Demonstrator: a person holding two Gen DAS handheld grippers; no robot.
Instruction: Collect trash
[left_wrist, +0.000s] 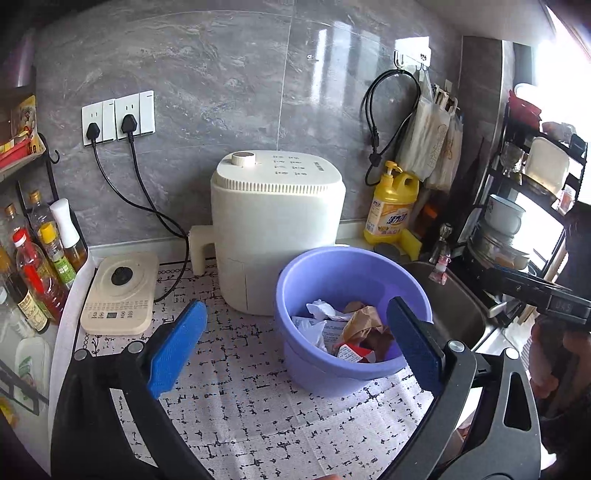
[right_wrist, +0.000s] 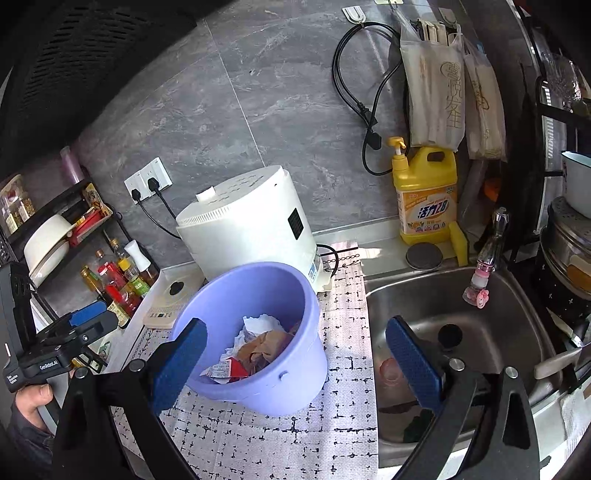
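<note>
A lilac plastic bucket (left_wrist: 334, 376) (right_wrist: 295, 369) stands on the patterned counter mat. Inside it lies crumpled trash (left_wrist: 351, 328) (right_wrist: 255, 347): white paper, brown paper and a red wrapper. My left gripper (left_wrist: 299, 343) hovers open in front of the bucket, blue pads wide apart, nothing between them. My right gripper (right_wrist: 295, 354) is open too, its left pad before the bucket and its right pad over the sink, holding nothing. The left gripper (right_wrist: 85, 317) also shows at the left edge of the right wrist view, held by a hand (right_wrist: 31, 398).
A white appliance (left_wrist: 273, 225) stands behind the bucket, a flat white cooker (left_wrist: 118, 295) to its left, bottles (left_wrist: 37, 258) on a rack at far left. A steel sink (right_wrist: 450, 332) lies right of the mat, with a yellow detergent bottle (right_wrist: 424, 192) and tap (right_wrist: 487, 254) behind it.
</note>
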